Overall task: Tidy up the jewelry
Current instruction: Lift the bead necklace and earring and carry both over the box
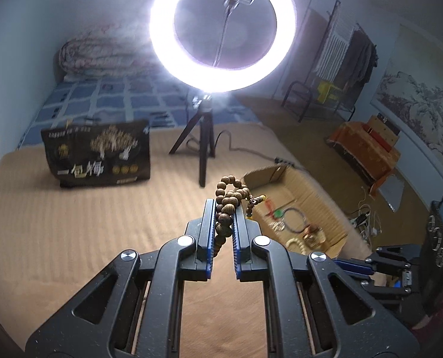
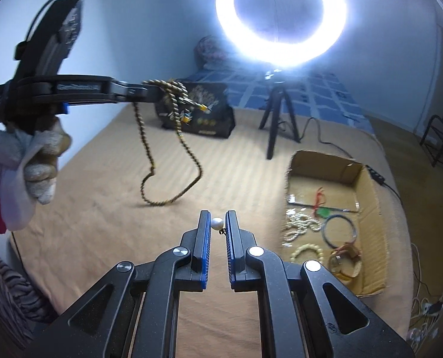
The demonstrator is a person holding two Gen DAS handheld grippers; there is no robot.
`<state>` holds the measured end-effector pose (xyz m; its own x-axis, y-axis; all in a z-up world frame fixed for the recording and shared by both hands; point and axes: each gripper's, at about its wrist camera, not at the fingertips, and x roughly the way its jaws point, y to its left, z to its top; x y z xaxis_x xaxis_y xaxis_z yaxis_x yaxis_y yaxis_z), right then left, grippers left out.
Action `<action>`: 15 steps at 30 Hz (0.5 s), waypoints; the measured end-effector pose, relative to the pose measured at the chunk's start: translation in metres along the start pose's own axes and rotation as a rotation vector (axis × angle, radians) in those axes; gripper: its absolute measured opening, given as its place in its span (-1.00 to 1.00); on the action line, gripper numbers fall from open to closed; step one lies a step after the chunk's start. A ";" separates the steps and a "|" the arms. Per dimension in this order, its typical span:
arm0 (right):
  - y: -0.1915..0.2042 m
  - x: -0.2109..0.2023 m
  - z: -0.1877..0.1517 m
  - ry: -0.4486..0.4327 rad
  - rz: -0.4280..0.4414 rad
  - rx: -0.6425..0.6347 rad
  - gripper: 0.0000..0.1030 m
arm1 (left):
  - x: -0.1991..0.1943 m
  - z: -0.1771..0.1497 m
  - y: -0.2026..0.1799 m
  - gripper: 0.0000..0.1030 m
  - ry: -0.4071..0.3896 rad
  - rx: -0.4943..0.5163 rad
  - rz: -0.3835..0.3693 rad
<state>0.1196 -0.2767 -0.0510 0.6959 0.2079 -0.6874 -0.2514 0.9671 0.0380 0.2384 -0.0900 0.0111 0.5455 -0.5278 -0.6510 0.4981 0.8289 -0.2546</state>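
Note:
My left gripper [image 1: 224, 205] is shut on a long string of brown wooden beads [image 1: 229, 189], bunched above its tips. In the right wrist view the left gripper [image 2: 157, 91] is at the upper left in a gloved hand [image 2: 36, 161]. The wooden bead string [image 2: 173, 155] hangs from it in a long loop down to the tan blanket [image 2: 102, 179]; I cannot tell whether it touches. My right gripper [image 2: 218, 222] is shut on a small white pearl piece [image 2: 217, 223] with a tiny clasp. The right gripper [image 1: 341, 264] also shows at the lower right of the left wrist view.
An open cardboard box [image 2: 326, 161] at the right holds a pearl strand [image 2: 299, 223], a blue bangle [image 2: 339, 229], a cream bead bracelet [image 2: 306, 252] and more. Behind stand a lit ring light on a tripod [image 2: 276, 119] and a black bag [image 1: 97, 152]. Cables run along the right edge.

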 end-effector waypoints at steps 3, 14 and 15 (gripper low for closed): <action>-0.014 -0.005 0.003 -0.005 -0.003 0.028 -0.84 | -0.006 0.013 -0.012 -0.84 -0.027 0.014 -0.015; -0.055 -0.020 0.006 -0.020 -0.052 0.101 -0.84 | -0.006 0.062 -0.070 -0.84 -0.103 0.084 -0.083; -0.059 -0.021 0.006 -0.019 -0.057 0.106 -0.84 | -0.006 0.065 -0.075 -0.84 -0.107 0.090 -0.088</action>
<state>0.1239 -0.3373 -0.0339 0.7202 0.1540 -0.6765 -0.1392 0.9873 0.0766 0.2421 -0.1615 0.0806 0.5634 -0.6185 -0.5477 0.6031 0.7610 -0.2390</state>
